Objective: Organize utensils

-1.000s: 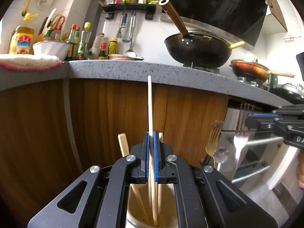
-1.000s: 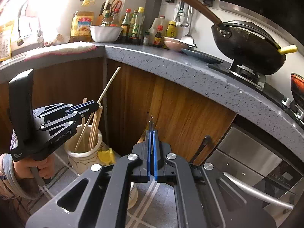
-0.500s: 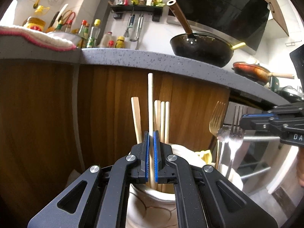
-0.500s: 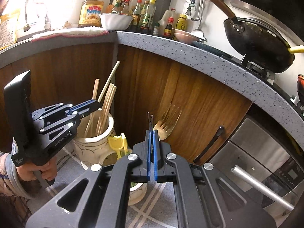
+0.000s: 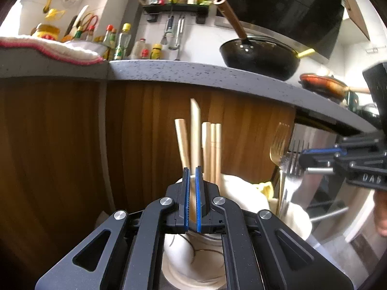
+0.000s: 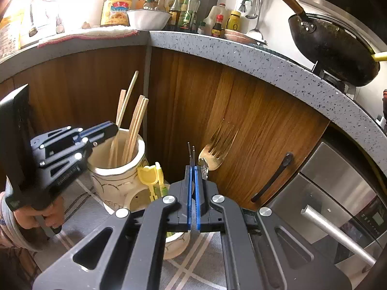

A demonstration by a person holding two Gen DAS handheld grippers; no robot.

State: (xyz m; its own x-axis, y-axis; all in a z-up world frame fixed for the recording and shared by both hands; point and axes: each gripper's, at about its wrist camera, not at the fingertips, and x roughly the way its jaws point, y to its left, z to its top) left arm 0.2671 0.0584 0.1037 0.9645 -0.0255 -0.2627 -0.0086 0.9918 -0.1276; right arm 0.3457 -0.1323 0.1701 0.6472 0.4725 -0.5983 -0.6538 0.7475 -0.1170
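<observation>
My left gripper (image 5: pixel 192 169) is shut on a pale wooden chopstick (image 5: pixel 194 130) that stands upright in a cream ceramic jar (image 5: pixel 183 253), among several other chopsticks (image 5: pixel 210 149). From the right wrist this gripper (image 6: pixel 113 128) sits at the rim of that jar (image 6: pixel 118 178), with the held chopstick (image 6: pixel 128 99) leaning out above it. My right gripper (image 6: pixel 193 168) is shut on a silver fork (image 6: pixel 191 152), seen edge-on, over a second cream jar (image 6: pixel 176 241). A gold fork (image 6: pixel 217 152) and a yellow plastic utensil (image 6: pixel 150 174) stand in that second jar.
Wooden cabinet fronts (image 6: pixel 254 120) and a speckled grey counter edge (image 6: pixel 241 55) rise close behind the jars. A steel oven with a bar handle (image 6: pixel 333 232) is at the right. Both jars rest on a grey cloth with pale stripes (image 6: pixel 198 265). A hand (image 6: pixel 38 215) holds the left gripper.
Both grippers have sunk. The held chopstick has gone deeper among the others in its jar, and the silver fork has come down beside the gold fork.
</observation>
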